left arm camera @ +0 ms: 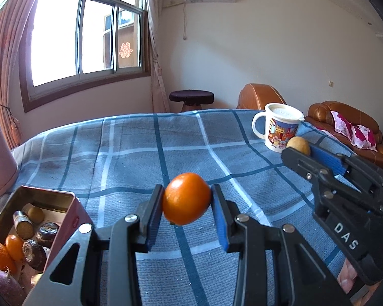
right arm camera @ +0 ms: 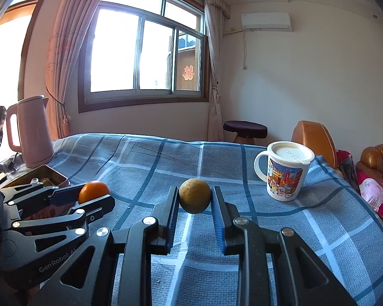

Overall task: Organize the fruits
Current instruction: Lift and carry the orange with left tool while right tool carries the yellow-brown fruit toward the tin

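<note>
My left gripper [left arm camera: 187, 199] is shut on an orange [left arm camera: 186, 199], held above the blue checked tablecloth [left arm camera: 130, 153]. My right gripper [right arm camera: 194, 196] is shut on a round yellow-brown fruit [right arm camera: 194, 195], also clear of the cloth. In the left wrist view the right gripper [left arm camera: 297, 146] comes in from the right with the yellow-brown fruit [left arm camera: 298, 145] at its tip. The right wrist view shows the left gripper [right arm camera: 94, 193] at the left with the orange [right arm camera: 93, 191]. An open red tin [left arm camera: 71, 216] at the lower left holds several fruits, some orange, some brown.
A lidded cartoon mug [left arm camera: 280, 127] stands on the cloth at the far right. A pink kettle [right arm camera: 33, 132] stands at the far left behind the tin [right arm camera: 48, 176]. Beyond the table are a dark stool [left arm camera: 191, 97] and brown leather seats [left arm camera: 344, 117].
</note>
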The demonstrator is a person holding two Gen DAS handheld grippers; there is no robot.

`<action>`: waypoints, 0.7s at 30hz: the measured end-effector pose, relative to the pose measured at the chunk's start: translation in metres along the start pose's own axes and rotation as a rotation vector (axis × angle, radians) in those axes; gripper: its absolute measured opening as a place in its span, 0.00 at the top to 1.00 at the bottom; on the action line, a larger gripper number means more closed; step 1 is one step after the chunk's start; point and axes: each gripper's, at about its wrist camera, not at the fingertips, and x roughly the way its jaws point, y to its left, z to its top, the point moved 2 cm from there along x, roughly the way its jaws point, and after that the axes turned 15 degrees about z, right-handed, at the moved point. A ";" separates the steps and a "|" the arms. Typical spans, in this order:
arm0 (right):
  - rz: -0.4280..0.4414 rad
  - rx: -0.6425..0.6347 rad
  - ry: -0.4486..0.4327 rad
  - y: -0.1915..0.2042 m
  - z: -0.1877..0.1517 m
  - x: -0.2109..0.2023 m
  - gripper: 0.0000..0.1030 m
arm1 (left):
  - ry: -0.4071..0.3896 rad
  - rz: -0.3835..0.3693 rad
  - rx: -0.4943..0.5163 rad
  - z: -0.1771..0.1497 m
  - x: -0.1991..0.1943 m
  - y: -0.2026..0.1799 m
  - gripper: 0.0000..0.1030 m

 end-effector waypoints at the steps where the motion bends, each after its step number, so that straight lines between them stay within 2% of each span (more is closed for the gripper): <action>1: -0.003 -0.003 0.001 0.002 0.000 0.000 0.74 | -0.005 0.000 0.000 0.000 -0.001 0.001 0.63; 11: -0.055 -0.088 0.020 0.026 -0.001 0.002 0.74 | -0.044 0.016 0.002 -0.003 -0.013 0.017 0.63; 21: -0.074 -0.059 0.031 0.032 -0.002 -0.002 0.74 | -0.063 0.006 0.005 -0.007 -0.020 0.032 0.63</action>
